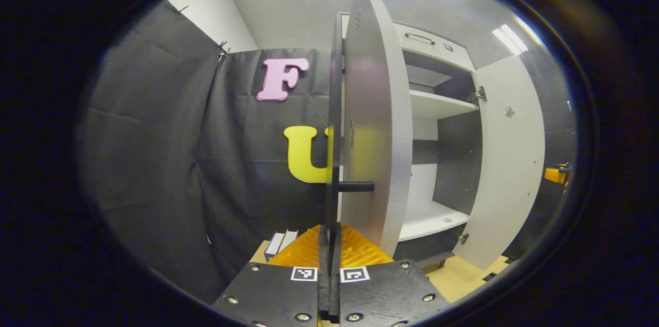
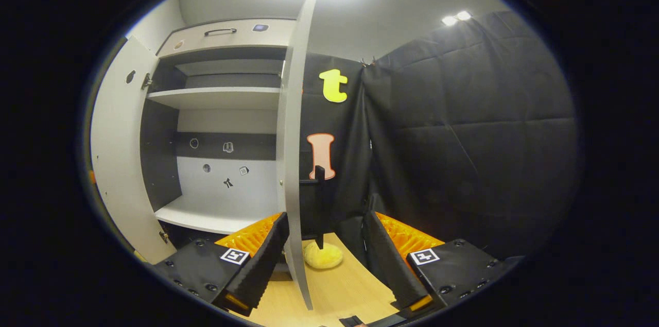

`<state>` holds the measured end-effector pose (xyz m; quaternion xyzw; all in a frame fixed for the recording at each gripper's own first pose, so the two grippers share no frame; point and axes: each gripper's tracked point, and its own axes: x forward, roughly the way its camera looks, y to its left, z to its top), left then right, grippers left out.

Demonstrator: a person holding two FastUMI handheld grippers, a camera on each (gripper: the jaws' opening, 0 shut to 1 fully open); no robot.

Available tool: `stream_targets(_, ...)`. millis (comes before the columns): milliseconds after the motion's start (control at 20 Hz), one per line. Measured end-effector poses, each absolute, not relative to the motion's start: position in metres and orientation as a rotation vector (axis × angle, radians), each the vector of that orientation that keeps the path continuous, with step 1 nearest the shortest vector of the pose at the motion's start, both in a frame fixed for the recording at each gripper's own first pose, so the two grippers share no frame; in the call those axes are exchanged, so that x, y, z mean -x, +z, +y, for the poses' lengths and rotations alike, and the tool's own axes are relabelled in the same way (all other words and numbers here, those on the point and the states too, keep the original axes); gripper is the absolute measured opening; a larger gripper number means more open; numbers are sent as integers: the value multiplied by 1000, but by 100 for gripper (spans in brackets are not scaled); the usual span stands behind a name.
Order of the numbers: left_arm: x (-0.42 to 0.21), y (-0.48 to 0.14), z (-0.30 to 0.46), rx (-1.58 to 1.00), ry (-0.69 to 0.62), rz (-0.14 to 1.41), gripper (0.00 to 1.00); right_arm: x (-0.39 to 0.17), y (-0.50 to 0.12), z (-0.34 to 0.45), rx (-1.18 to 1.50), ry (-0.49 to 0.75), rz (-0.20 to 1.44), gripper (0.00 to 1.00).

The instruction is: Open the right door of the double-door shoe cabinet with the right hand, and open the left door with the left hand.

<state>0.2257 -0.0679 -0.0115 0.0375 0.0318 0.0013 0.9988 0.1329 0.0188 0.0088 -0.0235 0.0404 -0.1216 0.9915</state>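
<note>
The white shoe cabinet (image 1: pixel 437 105) stands with both doors swung out. In the left gripper view the left door (image 1: pixel 370 126) faces me edge-on, and my left gripper (image 1: pixel 329 237) is shut on its long black vertical handle (image 1: pixel 332 110). The right door (image 1: pixel 509 162) hangs open at the far right. In the right gripper view the right door (image 2: pixel 291 126) is edge-on too. My right gripper (image 2: pixel 325 216) is open wide, and the door's edge and its black handle (image 2: pixel 319 203) stand between the fingers without touching them. The left door (image 2: pixel 116 162) is open at the left.
Bare white shelves (image 2: pixel 226 98) show inside the cabinet, under a top drawer with a handle (image 2: pixel 220 32). A yellow fluffy object (image 2: pixel 322 256) lies on the wooden floor (image 2: pixel 350 286) behind the right door. Small white boxes (image 1: pixel 280 242) sit low by the black cloth wall.
</note>
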Motion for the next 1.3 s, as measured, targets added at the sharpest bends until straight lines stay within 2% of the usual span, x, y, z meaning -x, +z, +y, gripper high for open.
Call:
stream_targets(300, -172, 22, -81, -158, 166, 49, 1, -140, 20, 20, 32, -96, 7, 97)
stream_targets(500, -136, 42, -114, -265, 264, 6, 2, -130, 0, 16, -41, 24, 58, 97)
stream_targets(650, -111, 39, -137, -390, 375, 21, 7, -126, -12, -1, -62, 65, 98, 97)
stream_targets(850, -80, 25, -180, -387, 395, 30, 92, -119, -22, -20, -114, 110, 128, 95)
stream_targets(900, -77, 19, -186, -356, 388, 45, 96, -115, -29, -22, -113, 115, 138, 95)
stream_targets(1000, -73, 7, -199, -283, 359, 66, 96, -108, -36, -24, -107, 122, 149, 92)
stream_targets(1050, -72, 4, -205, -244, 343, 64, 96, -107, -39, -24, -103, 120, 150, 98)
stream_targets(1300, -77, -7, -228, -29, 228, 39, 96, -100, -52, -11, -65, 66, 196, 98)
